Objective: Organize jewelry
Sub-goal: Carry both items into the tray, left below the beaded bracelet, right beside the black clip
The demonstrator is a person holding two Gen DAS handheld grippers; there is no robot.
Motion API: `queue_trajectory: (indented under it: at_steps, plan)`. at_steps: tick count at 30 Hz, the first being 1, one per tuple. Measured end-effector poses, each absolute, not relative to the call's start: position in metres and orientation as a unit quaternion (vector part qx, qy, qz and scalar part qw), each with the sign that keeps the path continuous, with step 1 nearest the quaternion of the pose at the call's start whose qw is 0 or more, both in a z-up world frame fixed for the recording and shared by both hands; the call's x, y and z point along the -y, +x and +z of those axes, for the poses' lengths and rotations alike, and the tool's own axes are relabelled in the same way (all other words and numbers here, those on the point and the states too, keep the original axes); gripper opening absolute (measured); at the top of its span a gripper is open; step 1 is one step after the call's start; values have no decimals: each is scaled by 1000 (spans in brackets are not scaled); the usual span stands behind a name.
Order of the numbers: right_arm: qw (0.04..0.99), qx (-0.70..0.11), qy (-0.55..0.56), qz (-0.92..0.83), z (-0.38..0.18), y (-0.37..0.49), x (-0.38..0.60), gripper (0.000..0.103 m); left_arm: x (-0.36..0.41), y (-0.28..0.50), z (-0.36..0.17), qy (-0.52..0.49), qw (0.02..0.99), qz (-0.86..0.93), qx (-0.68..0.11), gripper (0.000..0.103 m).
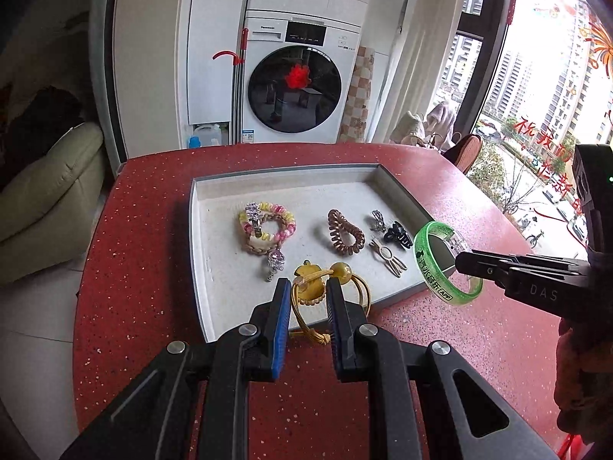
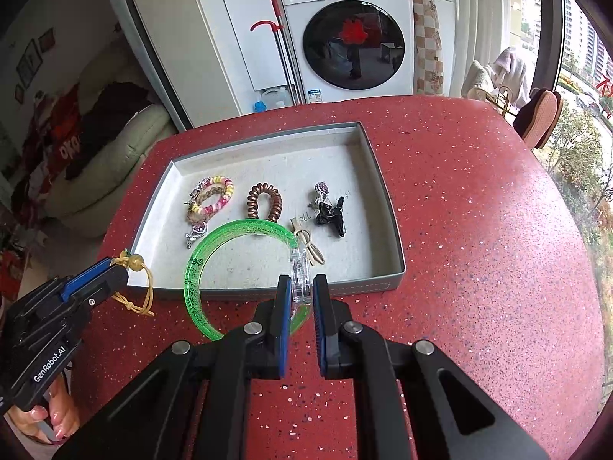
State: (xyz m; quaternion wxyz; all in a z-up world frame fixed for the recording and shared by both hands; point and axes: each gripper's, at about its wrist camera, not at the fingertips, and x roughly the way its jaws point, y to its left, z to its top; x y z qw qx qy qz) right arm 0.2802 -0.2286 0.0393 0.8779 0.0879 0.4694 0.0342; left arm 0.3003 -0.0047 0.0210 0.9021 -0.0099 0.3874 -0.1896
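Observation:
A grey tray point(image 1: 196, 230) with a pale lining lies on the red speckled table point(image 1: 134, 268). My left gripper point(image 1: 306, 294) is shut on a yellow hair tie point(image 1: 341, 271) with amber beads, held over the tray's near edge; its cords dangle below. My right gripper point(image 2: 302, 287) is shut on the clear clasp of a green bangle point(image 2: 195, 264), held at the tray's point(image 2: 387, 191) near rim. In the tray lie a yellow-pink coil tie with a braided bracelet point(image 1: 266, 226), a brown coil tie point(image 1: 345, 232), a black claw clip point(image 1: 396, 234) and a beige clip point(image 1: 387, 258).
A white washing machine point(image 1: 295, 80) stands beyond the table's far edge. A cream sofa point(image 1: 49, 199) sits to the left, and a window and a chair point(image 2: 540, 119) to the right. A person's hand point(image 2: 53, 418) holds the left gripper's handle.

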Motion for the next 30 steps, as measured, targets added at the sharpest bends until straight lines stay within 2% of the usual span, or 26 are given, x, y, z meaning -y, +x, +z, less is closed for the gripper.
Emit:
queue_trajectory:
  at_steps: [30]
  plan:
    - [853,-511,103,5,-14,346,239,12,43,365,-24,36,893,-151,-423,37]
